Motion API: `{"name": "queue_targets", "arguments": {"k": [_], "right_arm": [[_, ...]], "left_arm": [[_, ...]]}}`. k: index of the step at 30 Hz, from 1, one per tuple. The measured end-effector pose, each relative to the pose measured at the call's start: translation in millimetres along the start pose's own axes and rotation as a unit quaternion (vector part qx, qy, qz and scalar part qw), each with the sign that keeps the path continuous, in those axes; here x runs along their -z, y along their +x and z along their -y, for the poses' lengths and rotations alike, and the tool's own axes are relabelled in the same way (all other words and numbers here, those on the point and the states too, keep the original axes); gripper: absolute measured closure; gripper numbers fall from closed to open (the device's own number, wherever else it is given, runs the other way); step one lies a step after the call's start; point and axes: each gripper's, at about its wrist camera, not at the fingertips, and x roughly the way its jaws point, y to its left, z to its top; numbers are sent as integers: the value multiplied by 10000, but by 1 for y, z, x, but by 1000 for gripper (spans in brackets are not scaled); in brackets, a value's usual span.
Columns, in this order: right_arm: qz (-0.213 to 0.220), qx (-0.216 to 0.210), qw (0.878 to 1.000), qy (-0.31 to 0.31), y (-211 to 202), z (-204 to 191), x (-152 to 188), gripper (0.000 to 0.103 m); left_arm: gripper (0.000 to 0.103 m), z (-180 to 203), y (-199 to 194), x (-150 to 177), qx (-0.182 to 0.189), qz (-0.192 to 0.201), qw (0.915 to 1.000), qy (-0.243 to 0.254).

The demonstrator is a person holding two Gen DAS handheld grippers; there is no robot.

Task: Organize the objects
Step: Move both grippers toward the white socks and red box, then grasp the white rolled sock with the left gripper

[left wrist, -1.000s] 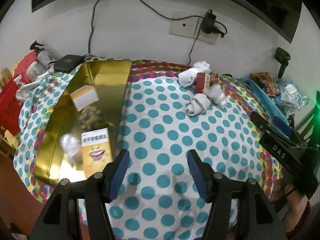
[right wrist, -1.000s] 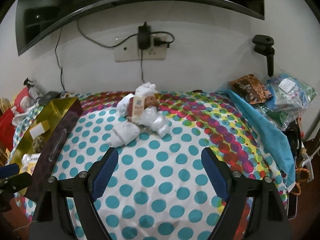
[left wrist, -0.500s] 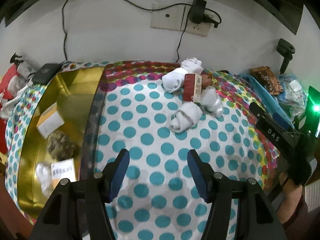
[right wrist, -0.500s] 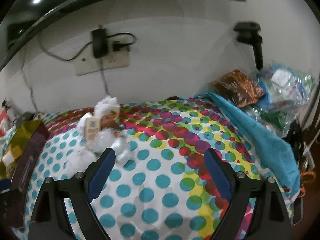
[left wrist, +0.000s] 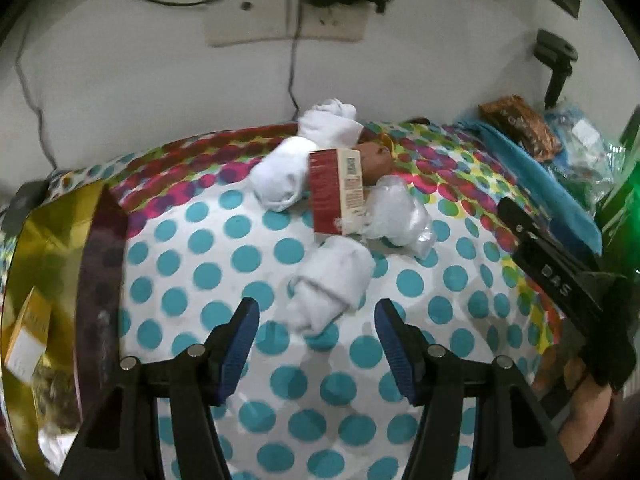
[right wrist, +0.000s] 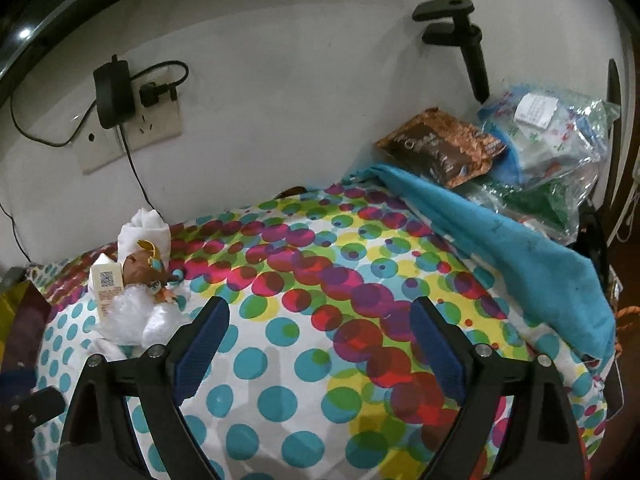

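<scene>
A pile lies on the dotted tablecloth [left wrist: 224, 272]: three rolled white socks [left wrist: 332, 280], a red-and-white carton [left wrist: 336, 190], a brown rounded item [left wrist: 374, 160] and a clear plastic bag [left wrist: 400, 208]. My left gripper [left wrist: 316, 306] is open and hovers just short of the nearest sock, which lies between the fingertips in the picture with no pad touching it. My right gripper [right wrist: 320, 308] is open with nothing between its fingers, over bare cloth to the right of the pile. There the carton [right wrist: 106, 284] and a sock [right wrist: 144, 228] show at far left.
A gold box [left wrist: 52, 240] holding a yellow carton [left wrist: 28, 332] stands at the left. A blue cloth [right wrist: 500, 240], a brown snack bag [right wrist: 440, 148] and clear plastic bags [right wrist: 552, 140] crowd the right side. A wall socket [right wrist: 120, 128] with cables is behind.
My left gripper has swung from the gold box to the right and come down close to the nearest sock. My right gripper has turned right, away from the pile, and its jaws have widened a little.
</scene>
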Motion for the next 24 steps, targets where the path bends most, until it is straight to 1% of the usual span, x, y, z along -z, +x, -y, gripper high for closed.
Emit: {"name": "queue_targets", "arguments": {"k": [1, 3, 5, 8, 9, 10, 12, 16, 18, 19, 23, 24], "right_arm": [[51, 3, 10000, -28, -1, 0, 0, 12], [155, -1, 9999, -70, -2, -1, 1, 11], [204, 45, 9997, -80, -3, -2, 1, 11], [366, 41, 9993, -71, -8, -3, 2, 8], [418, 51, 9991, -86, -10, -4, 2, 4], [462, 74, 9989, -103, -11, -5, 2, 4], [505, 92, 9986, -147, -13, -7, 2, 4], [492, 36, 9986, -179, -13, -8, 2, 3], [467, 33, 9989, -98, -12, -5, 2, 3], [452, 30, 9990, -65, -12, -4, 2, 3], [420, 41, 9991, -26, -11, -2, 2, 2], [425, 44, 9991, -37, -11, -3, 2, 2]], "left_arm": [[41, 1, 5, -2, 49, -22, 10000, 59], [41, 2, 13, -5, 8, -87, 9999, 54], [41, 3, 21, -8, 113, -118, 9999, 57], [41, 7, 30, -10, 75, -129, 9997, 217], [41, 9, 33, -11, 14, -159, 9995, 267], [41, 10, 37, -11, -52, -177, 9994, 294], [41, 12, 43, -11, -42, -192, 9994, 288], [41, 12, 41, -10, -90, 59, 9997, 227], [54, 11, 41, -11, -38, 101, 9998, 183], [59, 12, 42, -11, -21, 98, 9998, 155], [70, 16, 41, -10, -161, 178, 9993, 293], [71, 16, 41, -10, -161, 181, 9993, 300]]}}
